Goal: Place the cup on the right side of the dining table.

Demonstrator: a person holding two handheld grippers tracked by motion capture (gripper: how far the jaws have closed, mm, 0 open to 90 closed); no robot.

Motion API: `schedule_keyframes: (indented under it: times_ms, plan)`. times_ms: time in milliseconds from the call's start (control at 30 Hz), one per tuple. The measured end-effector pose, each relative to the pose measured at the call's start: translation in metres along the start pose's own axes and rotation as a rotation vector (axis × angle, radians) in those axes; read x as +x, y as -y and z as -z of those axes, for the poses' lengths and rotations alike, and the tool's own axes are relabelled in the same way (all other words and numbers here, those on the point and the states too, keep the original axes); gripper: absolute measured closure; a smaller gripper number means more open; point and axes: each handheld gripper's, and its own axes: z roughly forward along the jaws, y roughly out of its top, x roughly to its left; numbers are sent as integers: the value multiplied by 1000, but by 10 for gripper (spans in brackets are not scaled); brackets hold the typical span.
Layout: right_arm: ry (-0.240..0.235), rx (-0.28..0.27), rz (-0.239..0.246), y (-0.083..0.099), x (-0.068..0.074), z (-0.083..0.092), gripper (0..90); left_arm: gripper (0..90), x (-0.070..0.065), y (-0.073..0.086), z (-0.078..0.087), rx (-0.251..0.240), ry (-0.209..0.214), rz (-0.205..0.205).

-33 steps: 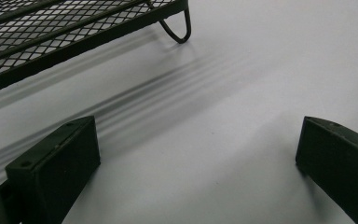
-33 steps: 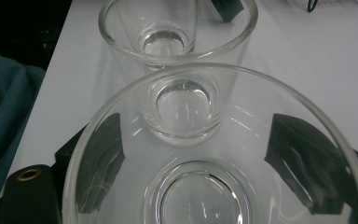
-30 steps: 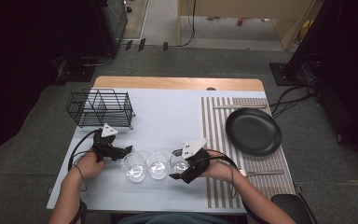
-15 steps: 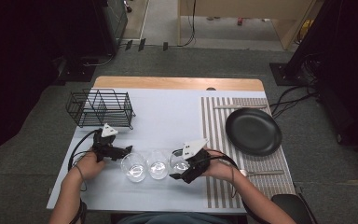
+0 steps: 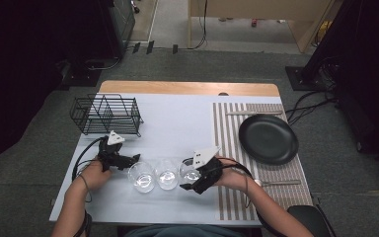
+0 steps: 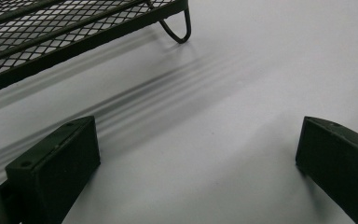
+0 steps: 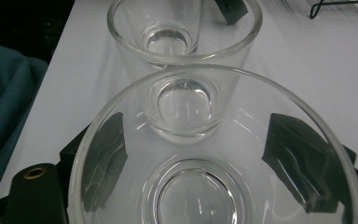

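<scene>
While the left tool [image 5: 128,159] rests on the tabletop [image 5: 177,123] near its front-left edge with jaws spread wide on nothing, just in front of the wire rack [image 5: 107,114], three glasses stand in a row along the front edge between the two hands. Left glass [image 5: 141,176] sits just right of that tool's tips, then the middle glass [image 5: 167,173], then the right glass [image 5: 189,170]. At the row's right end, the right tool [image 5: 191,182] straddles that last glass, jaws wide on either side of its wall without clearly pinching, so this hand is nearer and the glass lies straight ahead between its jaws, with the black plate [image 5: 268,138] farther right.
</scene>
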Motion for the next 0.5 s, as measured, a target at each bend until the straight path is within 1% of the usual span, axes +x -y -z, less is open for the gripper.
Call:
schedule_keyframes:
  times_ms: [233, 400, 433, 500]
  plan:
    - [-4, -6, -2, -2, 1, 1, 193, 0, 0, 0, 0, 0, 0, 0]
    - [-1, 1, -6, -3, 0, 2, 193, 0, 0, 0, 0, 0, 0, 0]
    - [4, 15, -3, -3, -1, 2, 193, 0, 0, 0, 0, 0, 0, 0]
    - [7, 15, 0, -3, -2, 3, 193, 0, 0, 0, 0, 0, 0, 0]
